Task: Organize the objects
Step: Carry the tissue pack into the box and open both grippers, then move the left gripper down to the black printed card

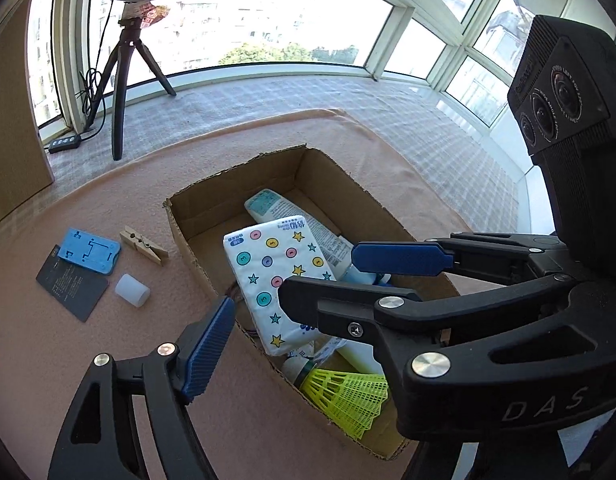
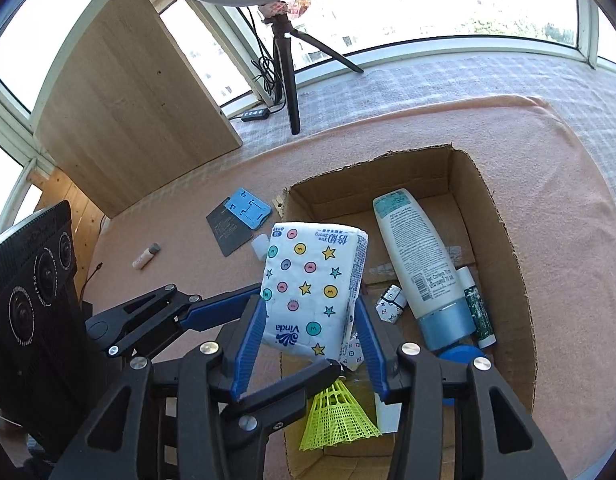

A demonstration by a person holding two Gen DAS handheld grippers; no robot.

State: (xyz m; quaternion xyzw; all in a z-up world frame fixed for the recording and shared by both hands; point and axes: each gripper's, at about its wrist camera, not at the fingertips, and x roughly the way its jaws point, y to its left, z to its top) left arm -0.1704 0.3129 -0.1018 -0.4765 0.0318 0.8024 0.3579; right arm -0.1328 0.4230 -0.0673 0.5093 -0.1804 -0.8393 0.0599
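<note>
we see the tissue pack [image 2: 314, 292] between our right gripper [image 2: 314, 344] fingers, jaws parted, above the box [image 2: 504, 216]; left gripper [image 1: 292, 304] stands wide open beside it.

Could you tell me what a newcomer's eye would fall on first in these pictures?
Most likely the tissue pack, white with coloured dots and stars, standing tilted over the near end of the cardboard box, between the blue fingers of the right gripper. Next, the yellow shuttlecock in the box's near corner, and the tall white bottle lying along its floor.
</note>
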